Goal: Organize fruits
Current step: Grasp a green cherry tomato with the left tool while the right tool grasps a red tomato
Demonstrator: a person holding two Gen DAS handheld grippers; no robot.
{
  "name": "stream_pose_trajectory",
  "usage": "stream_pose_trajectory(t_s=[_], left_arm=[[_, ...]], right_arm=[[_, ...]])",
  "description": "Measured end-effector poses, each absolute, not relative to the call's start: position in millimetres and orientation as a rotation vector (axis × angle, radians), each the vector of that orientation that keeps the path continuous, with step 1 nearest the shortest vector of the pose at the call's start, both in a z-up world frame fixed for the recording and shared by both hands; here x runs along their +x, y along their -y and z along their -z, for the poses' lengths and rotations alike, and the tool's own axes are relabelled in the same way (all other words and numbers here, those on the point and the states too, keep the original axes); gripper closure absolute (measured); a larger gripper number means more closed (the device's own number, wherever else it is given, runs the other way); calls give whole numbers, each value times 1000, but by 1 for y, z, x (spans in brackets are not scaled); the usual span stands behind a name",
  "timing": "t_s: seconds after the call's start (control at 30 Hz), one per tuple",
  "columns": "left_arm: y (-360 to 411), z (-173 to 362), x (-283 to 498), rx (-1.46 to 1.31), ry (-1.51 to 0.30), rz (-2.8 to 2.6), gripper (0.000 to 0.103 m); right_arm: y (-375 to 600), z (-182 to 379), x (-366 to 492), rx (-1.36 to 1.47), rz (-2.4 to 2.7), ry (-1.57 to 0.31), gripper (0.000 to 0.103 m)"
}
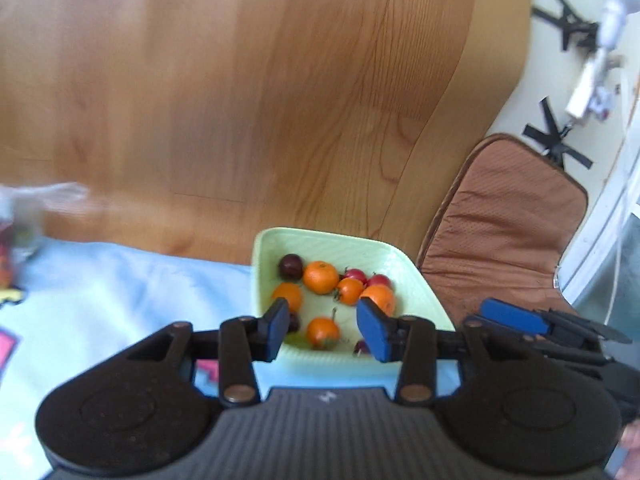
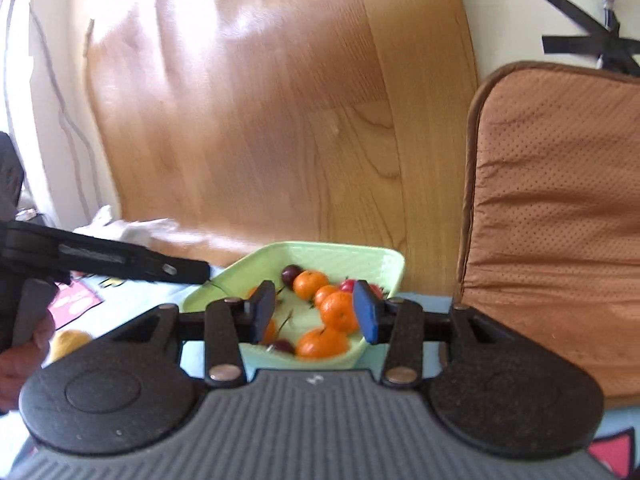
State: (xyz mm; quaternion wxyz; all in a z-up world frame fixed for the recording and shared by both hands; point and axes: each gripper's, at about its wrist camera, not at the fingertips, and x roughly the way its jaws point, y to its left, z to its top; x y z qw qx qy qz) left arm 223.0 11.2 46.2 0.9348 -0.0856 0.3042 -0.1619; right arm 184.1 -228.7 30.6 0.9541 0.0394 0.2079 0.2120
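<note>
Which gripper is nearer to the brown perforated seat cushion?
Right. The right gripper is beside the cushion's near edge; the left gripper hovers over the pale green square dish, farther away.

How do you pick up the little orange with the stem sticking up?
Probably grip the orange around its round middle, coming from above: its stem points up and it sits apart from the others in the green tray, leaving room for fingers on both sides.

Left gripper [image 1: 324, 326] jaws apart, nothing between the pads; right gripper [image 2: 314, 312] likewise parted, empty; both tilted slightly downward.
</note>
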Motion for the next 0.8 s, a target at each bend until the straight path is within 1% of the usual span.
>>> stream_pose_trajectory(t_s=[0.1, 0.2, 0.3, 0.33, 0.37, 0.4, 0.53, 0.6, 0.63, 0.67, 0.8], left_arm=[[-28, -44, 190, -195, -614, 313, 64], [-29, -32, 167, -167, -608, 270, 59], [-20, -20, 164, -146, -655, 256, 56], [-17, -17, 165, -132, -666, 248, 54], [-13, -13, 164, -108, -667, 237, 51], [-8, -10, 165, -80, -665, 227, 50], [10, 7, 167, 43, -673, 177, 50], [8, 14, 166, 26, -694, 180, 54], [6, 17, 163, 13, -702, 186, 66], [6, 19, 159, 11, -698, 183, 75], [-1, 16, 138, -47, -694, 224, 76]], right_arm=[[231, -29, 155, 47, -454, -443, 57], [227, -19, 131, 28, -478, -485, 57], [218, -4, 119, 15, -485, -533, 56], [215, 0, 121, 12, -485, -549, 55], [212, 4, 121, 9, -481, -563, 51], [207, 7, 122, 5, -480, -573, 50], [192, 13, 124, -52, -465, -578, 49], [188, 16, 131, -62, -456, -601, 50], [186, 18, 134, -62, -457, -608, 52], [185, 20, 135, -68, -461, -620, 68], [183, 19, 125, -77, -476, -624, 69]])
